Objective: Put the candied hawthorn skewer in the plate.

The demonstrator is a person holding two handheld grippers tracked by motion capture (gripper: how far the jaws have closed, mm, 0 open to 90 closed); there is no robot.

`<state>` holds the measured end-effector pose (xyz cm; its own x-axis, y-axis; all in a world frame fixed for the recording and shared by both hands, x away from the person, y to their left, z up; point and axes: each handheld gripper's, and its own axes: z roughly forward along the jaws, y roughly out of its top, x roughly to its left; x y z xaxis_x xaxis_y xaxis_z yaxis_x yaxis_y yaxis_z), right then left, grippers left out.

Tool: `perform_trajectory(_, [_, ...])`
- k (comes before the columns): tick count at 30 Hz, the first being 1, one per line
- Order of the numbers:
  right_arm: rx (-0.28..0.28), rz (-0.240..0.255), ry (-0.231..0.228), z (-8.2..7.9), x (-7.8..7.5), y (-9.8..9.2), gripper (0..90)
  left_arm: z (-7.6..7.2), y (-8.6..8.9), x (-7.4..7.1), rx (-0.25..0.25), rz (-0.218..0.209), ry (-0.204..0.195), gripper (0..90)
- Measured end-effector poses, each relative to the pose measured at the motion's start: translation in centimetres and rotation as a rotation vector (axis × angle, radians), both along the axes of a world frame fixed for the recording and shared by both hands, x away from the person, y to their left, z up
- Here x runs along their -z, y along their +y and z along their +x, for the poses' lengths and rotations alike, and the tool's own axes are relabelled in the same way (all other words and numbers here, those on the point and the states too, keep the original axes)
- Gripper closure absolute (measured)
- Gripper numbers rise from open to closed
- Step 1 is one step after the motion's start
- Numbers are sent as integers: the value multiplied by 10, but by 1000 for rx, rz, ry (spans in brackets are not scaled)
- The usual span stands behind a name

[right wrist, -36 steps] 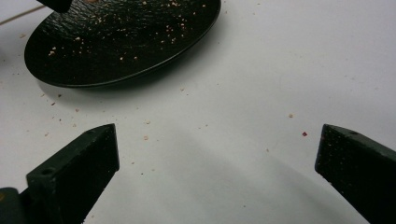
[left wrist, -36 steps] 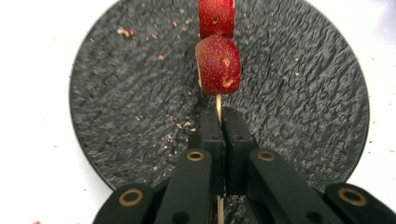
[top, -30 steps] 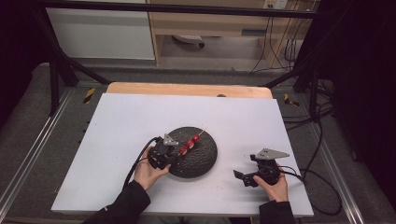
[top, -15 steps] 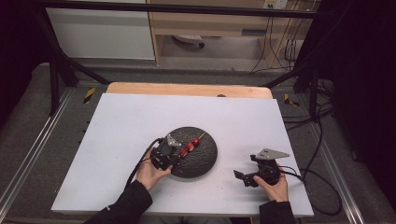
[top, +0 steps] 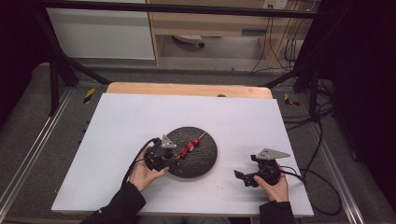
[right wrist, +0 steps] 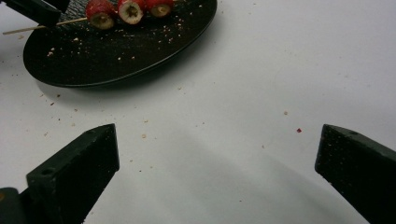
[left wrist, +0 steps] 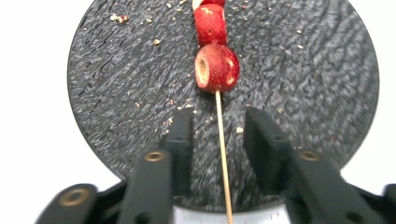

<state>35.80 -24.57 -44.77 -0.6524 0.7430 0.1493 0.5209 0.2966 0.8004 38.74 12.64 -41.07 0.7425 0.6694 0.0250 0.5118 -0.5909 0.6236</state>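
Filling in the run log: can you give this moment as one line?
left gripper: jaws just opened, skewer lies loose between them | skewer: red fruit pieces, on black plate | right gripper: open, over white table

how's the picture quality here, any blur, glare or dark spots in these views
High view: the white table is evenly lit while the room around it falls into darkness. Left gripper view: the plate and skewer are sharp, but the near black jaws are soft. Right gripper view: the table looks washed out, with a soft shadow band between the blurred jaws.
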Motion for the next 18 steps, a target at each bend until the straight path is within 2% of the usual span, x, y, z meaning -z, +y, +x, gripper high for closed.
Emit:
perform_trajectory(2, [3,1,-4,0,0,0,6,-3,5,-2,11,-6,-21,551])
perform_trajectory(5, [6,5,-2,0,0,0,6,-7,14,-6,31,-7,-28,473])
perform_trajectory(14, [5,6,-1,0,0,0,6,-13,46,-13,12,-47,-44,245])
perform_trajectory(18, [5,8,-1,-1,0,-1,6,-17,61,-12,12,-58,-45,155])
